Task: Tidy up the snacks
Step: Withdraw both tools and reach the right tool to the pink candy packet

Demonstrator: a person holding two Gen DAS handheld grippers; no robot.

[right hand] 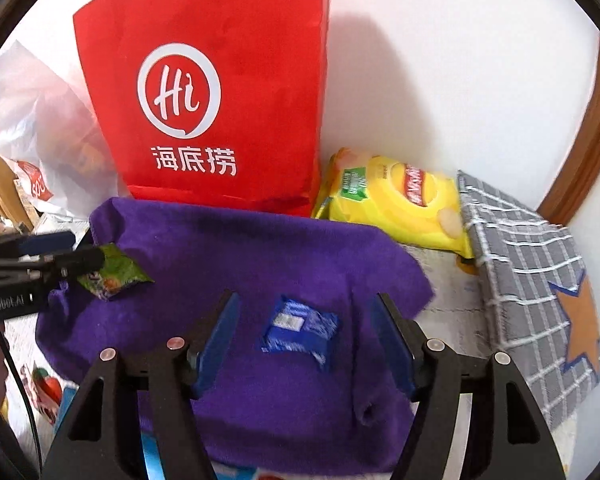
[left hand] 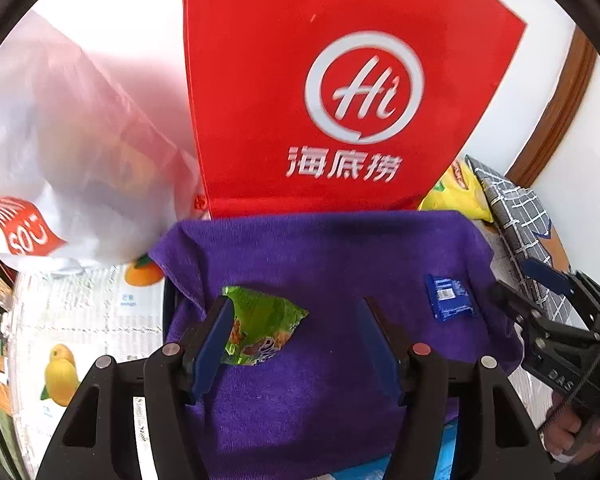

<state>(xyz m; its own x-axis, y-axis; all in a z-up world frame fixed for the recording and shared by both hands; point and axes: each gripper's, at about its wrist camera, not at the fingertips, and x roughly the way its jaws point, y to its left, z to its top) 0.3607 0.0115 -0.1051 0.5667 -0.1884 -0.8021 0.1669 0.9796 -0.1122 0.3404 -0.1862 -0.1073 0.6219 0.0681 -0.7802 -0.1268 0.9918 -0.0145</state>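
Left wrist view: two small snack packets on a purple cloth, both of your hand-held grippers open over them.

Largest first: the red bag (left hand: 312, 80) stands upright at the top centre of the frame, likely the place for sorted snacks, with a white plastic bag (left hand: 60, 140) slumped at upper left. The purple cloth (left hand: 320, 260) is spread across the bench (left hand: 80, 312) below them, and seems to serve as a sorting area. A yellow chip bag (right hand: 396, 204) lies at centre right of the right wrist view, beside a grey checked box (right hand: 532, 280). Your left hand-held gripper (left hand: 296, 320) is spread wide, the green packet (left hand: 260, 324) touching its left finger, not clamped. Your right hand-held gripper (right hand: 306, 324) is also spread, the blue packet (right hand: 300, 328) lying flat between its fingers, apparently untouched.
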